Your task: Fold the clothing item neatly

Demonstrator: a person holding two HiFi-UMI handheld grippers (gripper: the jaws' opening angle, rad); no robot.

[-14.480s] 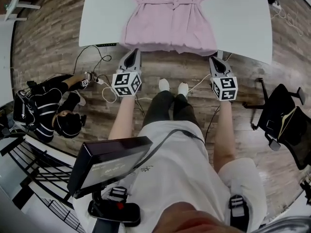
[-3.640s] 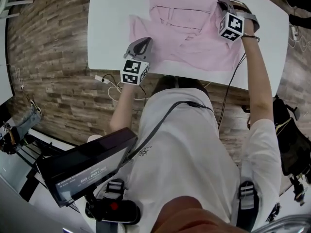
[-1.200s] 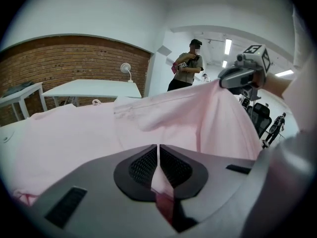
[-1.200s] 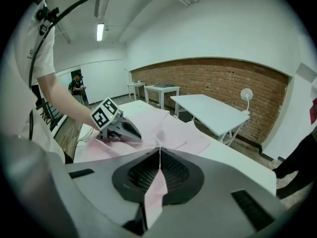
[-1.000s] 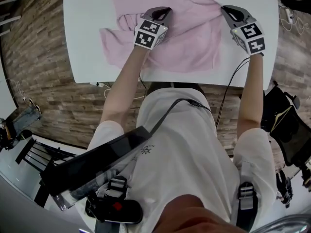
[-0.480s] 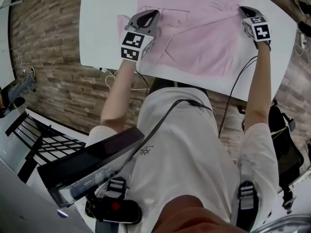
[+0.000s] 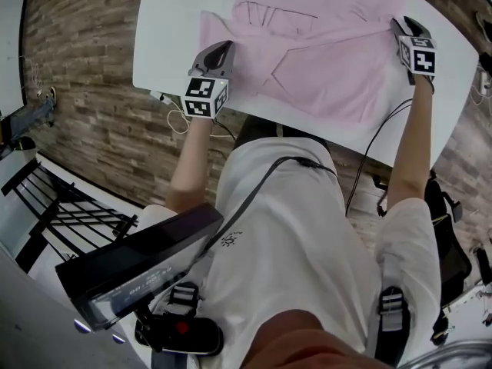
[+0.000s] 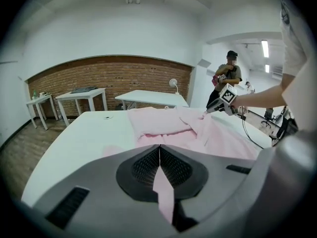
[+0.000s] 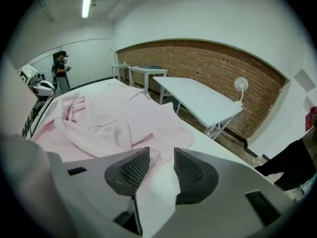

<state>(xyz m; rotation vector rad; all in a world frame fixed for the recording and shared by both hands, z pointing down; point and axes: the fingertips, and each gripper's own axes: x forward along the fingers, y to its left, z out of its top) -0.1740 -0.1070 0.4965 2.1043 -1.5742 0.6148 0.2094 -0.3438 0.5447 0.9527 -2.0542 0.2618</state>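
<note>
Pink garment [image 7: 323,60] lies spread, partly folded, on the white table [image 7: 173,37]. Left gripper [image 7: 221,48] is clamped on its near-left edge. Right gripper [image 7: 402,24] sits at the right edge, jaws just opened, fabric edge loose between them.

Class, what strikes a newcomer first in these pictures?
A pink garment lies rumpled on the white table. The left hand-held gripper is shut on its left edge; the right hand-held gripper, at its right edge, has just been opening its jaws, cloth loose between them.
</note>
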